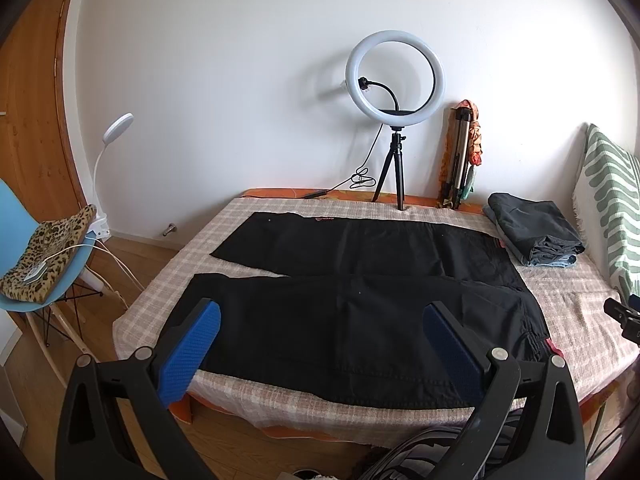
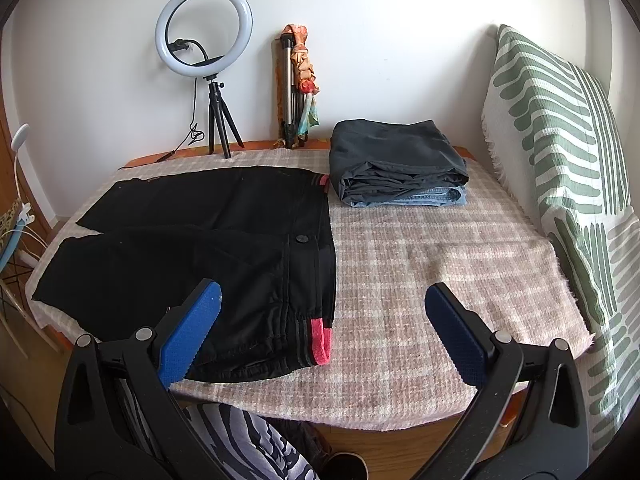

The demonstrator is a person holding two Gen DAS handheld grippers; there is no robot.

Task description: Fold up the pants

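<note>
Pants (image 1: 360, 300) flat beyond left tool (image 1: 320, 340); waistband before right tool (image 2: 322, 320), both agape

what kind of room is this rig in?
Likely a home room, maybe a bedroom used for filming: black pants lie flat on a plaid-covered table, by a stack of folded clothes, a ring light on a tripod and a striped cushion.

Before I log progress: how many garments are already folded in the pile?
2 visible: a dark grey garment on top and a light blue denim one beneath it, stacked at the table's far side, right of the flat black pants. More may hide between.
</note>
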